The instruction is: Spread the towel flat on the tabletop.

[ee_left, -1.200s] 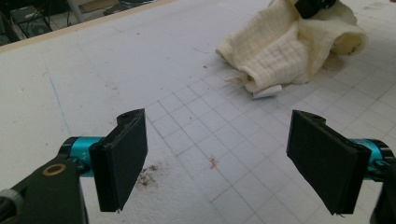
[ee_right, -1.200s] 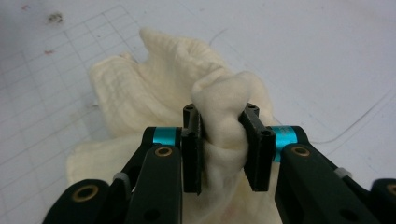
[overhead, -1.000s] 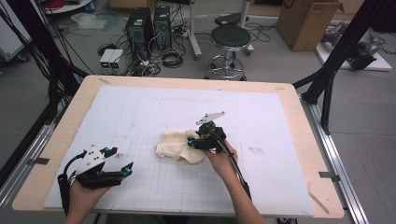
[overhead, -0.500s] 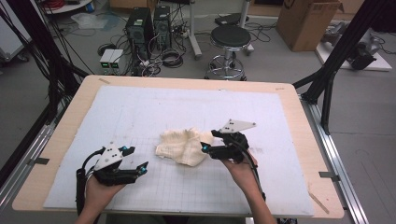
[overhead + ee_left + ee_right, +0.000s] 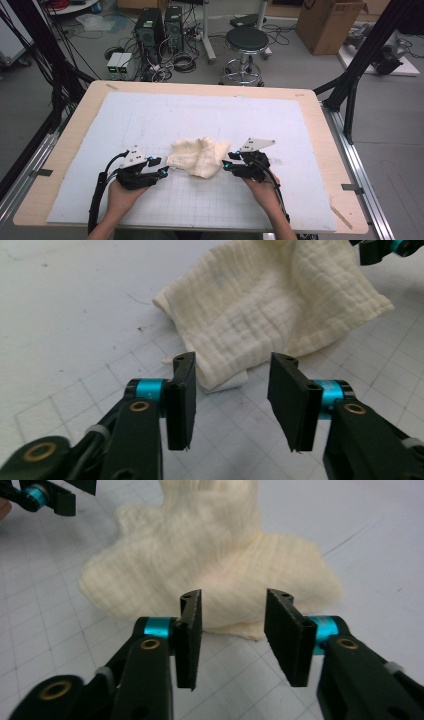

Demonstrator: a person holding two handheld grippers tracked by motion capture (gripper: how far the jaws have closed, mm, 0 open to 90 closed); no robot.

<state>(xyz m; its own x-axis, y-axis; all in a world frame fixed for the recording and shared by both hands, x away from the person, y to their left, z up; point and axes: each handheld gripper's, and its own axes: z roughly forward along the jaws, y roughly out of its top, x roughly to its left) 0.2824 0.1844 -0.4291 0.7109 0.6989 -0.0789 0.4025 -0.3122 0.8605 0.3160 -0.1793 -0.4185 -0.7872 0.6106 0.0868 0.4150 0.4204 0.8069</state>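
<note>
— Cluttered workshop floor beyond the table (image 5: 320, 150): what surrounds the cloth?

— Computer towers (image 5: 159, 25), cables, a stool (image 5: 245, 42) and a cardboard box (image 5: 327, 22) lie beyond it. The cream cloth (image 5: 199, 156) sits crumpled on a white gridded mat (image 5: 200, 115).

— What stays hidden?

— Its folds cover its own underside, and the person's forearms are cut off at the frame's bottom edge.

— And the tongs?

— Left gripper (image 5: 157, 167) and right gripper (image 5: 227, 163) flank the cloth, just beside it, jaws spread, grasping nothing.
</note>
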